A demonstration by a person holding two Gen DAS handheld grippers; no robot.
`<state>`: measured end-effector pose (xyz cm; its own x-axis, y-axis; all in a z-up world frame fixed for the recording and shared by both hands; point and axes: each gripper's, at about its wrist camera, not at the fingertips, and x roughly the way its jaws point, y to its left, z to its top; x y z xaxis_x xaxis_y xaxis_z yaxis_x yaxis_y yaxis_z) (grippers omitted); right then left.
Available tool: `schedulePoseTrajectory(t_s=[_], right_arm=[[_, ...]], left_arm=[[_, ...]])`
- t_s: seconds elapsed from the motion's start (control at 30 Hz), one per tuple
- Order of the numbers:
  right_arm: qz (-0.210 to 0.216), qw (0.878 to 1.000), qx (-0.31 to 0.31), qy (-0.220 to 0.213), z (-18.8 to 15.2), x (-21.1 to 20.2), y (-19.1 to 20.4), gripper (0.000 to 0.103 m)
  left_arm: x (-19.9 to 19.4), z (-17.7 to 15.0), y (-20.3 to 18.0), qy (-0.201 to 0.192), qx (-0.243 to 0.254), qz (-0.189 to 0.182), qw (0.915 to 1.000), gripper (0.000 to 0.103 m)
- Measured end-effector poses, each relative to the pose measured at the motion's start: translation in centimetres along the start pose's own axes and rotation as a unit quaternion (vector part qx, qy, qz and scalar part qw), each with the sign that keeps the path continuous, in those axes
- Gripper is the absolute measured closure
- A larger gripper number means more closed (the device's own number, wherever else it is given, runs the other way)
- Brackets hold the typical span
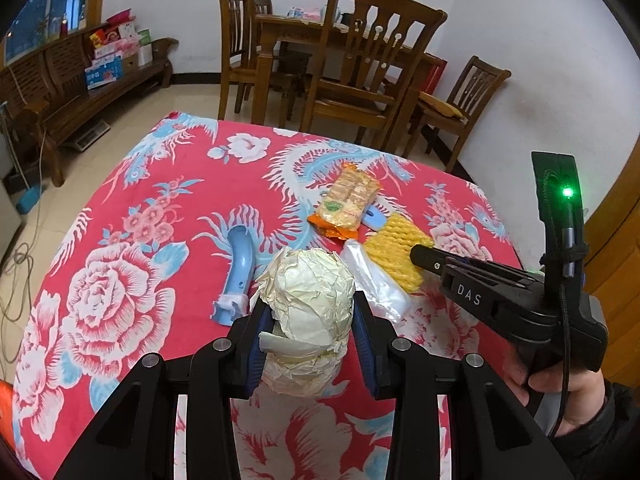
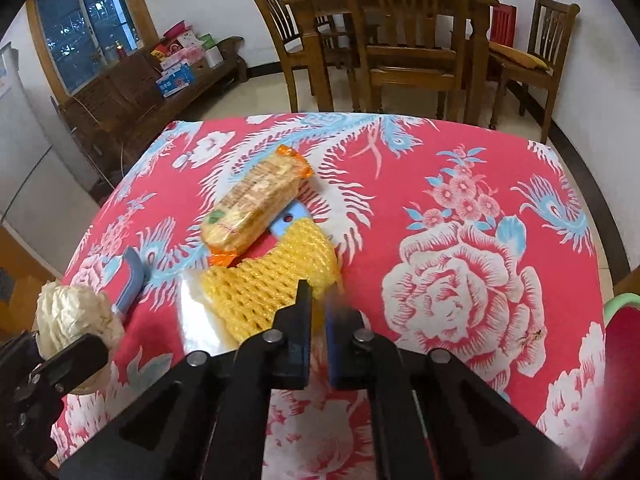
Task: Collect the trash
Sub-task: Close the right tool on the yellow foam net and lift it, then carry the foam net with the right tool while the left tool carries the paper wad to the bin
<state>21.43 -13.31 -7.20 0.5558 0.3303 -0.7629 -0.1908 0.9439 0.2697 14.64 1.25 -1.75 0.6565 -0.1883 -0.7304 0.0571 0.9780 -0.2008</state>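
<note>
My left gripper (image 1: pixel 312 312) is shut on a crumpled cream paper ball (image 1: pixel 310 300), held just above the red floral cloth (image 1: pixel 120 220); the ball also shows at the left of the right wrist view (image 2: pixel 72 316). My right gripper (image 2: pixel 318 304) has its jaws nearly closed on the near edge of a yellow foam net (image 2: pixel 264 280), which lies partly on a clear plastic wrapper (image 2: pixel 192 320). The net (image 1: pixel 394 252) and wrapper (image 1: pixel 380 284) also show in the left view. A cracker packet (image 2: pixel 256 200) lies just beyond, over a light-blue plastic piece (image 2: pixel 288 216).
A curved light-blue plastic part (image 1: pixel 240 268) lies left of the paper ball. A wooden dining table (image 1: pixel 304 32) and chairs (image 1: pixel 372 60) stand beyond the cloth's far edge. A bench with boxes (image 1: pixel 104 60) lines the left wall. A red object (image 2: pixel 624 360) sits at the right edge.
</note>
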Motion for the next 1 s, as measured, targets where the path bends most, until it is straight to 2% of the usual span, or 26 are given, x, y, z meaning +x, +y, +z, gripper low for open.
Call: schedulePoseTrajectory(t_s=[0.23, 0.53, 0.93, 1.0], right_arm=[[0.021, 0.998, 0.028, -0.046, -0.3, -4.6, -0.8, 0.097], [0.02, 0.994, 0.054, -0.097, -3.1, -12.1, -2.8, 0.097], [-0.014, 0.982, 0.117, -0.149, -8.0, -19.8, -7.7, 0.096], [-0.031, 0.979, 0.128, -0.154, -8.9, -20.9, -8.7, 0.096]], left_arm=[[-1.1, -0.1, -0.9, -0.008, 0.005, -0.009, 0.9999, 0.064], [-2.8, -0.4, -3.0, -0.017, 0.016, -0.03, 0.9993, 0.064], [-4.4, -1.0, -7.3, -0.025, 0.046, -0.058, 0.997, 0.064], [-4.6, -1.2, -8.2, -0.026, 0.053, -0.062, 0.9964, 0.064]])
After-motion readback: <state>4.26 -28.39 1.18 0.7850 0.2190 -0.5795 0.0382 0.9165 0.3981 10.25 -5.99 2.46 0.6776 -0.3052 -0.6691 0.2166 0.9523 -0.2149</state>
